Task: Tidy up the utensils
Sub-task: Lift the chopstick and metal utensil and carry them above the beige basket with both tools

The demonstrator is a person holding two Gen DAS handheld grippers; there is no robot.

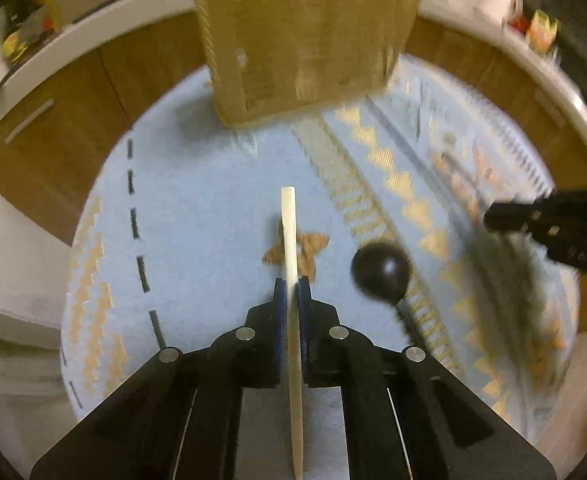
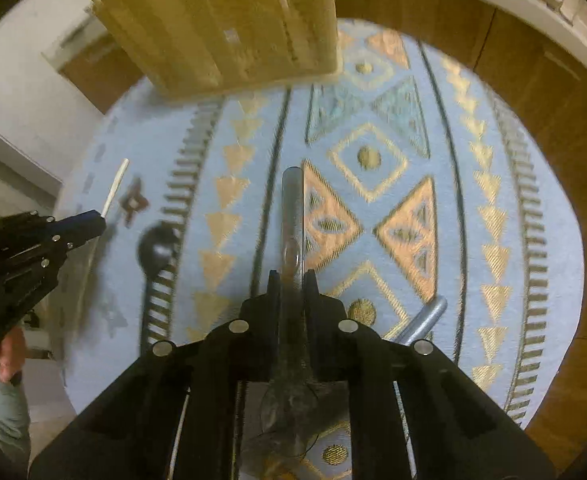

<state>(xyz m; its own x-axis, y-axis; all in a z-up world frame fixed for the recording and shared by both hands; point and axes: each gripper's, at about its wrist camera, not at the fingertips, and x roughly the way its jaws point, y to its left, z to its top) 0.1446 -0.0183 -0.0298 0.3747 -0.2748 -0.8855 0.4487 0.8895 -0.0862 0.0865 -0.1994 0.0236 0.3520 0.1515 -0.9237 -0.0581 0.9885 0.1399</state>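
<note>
pale stick pinched between left fingers, metal utensil between right fingers

Both fisheye views ride on the grippers and look steeply down, from close above, at a patterned blue rug. They share the wooden box at the top and a black spoon, and each catches the other gripper at its edge.
</note>
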